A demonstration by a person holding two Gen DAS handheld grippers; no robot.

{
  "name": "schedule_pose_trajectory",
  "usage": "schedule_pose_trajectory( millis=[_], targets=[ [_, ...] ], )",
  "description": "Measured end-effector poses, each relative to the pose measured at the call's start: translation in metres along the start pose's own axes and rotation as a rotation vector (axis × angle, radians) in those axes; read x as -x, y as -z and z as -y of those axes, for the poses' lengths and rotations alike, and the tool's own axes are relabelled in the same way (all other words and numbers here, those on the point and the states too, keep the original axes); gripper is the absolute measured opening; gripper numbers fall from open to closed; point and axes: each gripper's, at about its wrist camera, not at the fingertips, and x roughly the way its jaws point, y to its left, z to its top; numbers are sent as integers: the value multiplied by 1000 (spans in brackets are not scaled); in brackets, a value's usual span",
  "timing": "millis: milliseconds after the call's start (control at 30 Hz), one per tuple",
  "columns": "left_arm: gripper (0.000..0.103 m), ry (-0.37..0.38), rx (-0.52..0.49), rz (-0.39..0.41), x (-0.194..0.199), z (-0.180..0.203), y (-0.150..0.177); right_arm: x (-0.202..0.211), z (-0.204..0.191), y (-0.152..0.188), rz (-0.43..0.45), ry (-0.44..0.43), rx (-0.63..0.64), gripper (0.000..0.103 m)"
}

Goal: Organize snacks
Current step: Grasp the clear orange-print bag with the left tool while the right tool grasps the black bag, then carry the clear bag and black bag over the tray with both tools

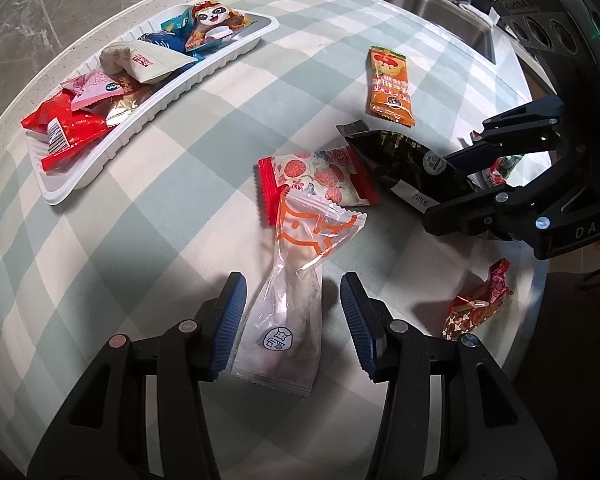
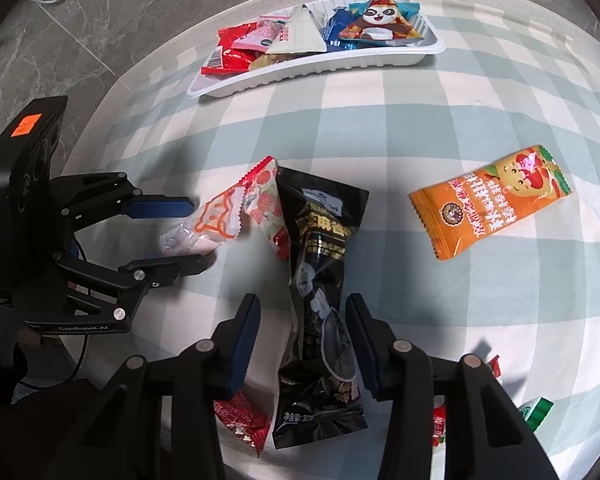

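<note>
A white tray (image 2: 380, 62) is sitting near the far edge of the checked worktop (image 2: 380, 120), holding a panda packet (image 2: 380, 20), a white triangular pouch (image 2: 300, 34), blue wrappers and red and pink ones. Loose snacks are lying well apart from it on open cloth: an orange bar (image 2: 492, 200), a floral packet (image 1: 320, 176). The left claw (image 1: 292, 320) is standing open around a clear pouch (image 1: 288, 320), pads not touching. The right claw (image 2: 302, 344) is straddling a black packet (image 2: 324, 300), its pads showing gaps both sides. A sink (image 1: 432, 12) is lying beyond.
</note>
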Motion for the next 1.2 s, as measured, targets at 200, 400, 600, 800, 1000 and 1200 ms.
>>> schedule_pose_trajectory(
  millis=[200,400,600,800,1000,1200],
  targets=[
    [47,0,0,-4,-1,-1,0,-1,2,1,-4,7,1,45],
    [47,1,-1,-8,-2,-1,1,-3,2,1,-9,15,5,42],
    [47,2,1,-11,-3,-2,1,-4,2,0,-9,28,19,39],
    [47,4,-9,-14,-4,-1,2,-5,0,0,-12,46,37,31],
    [46,39,7,-6,-3,-7,3,-5,1,-1,-12,48,42,27],
    [27,71,51,17,1,-18,5,-2,14,2,-2,-21,-20,25]
  ],
)
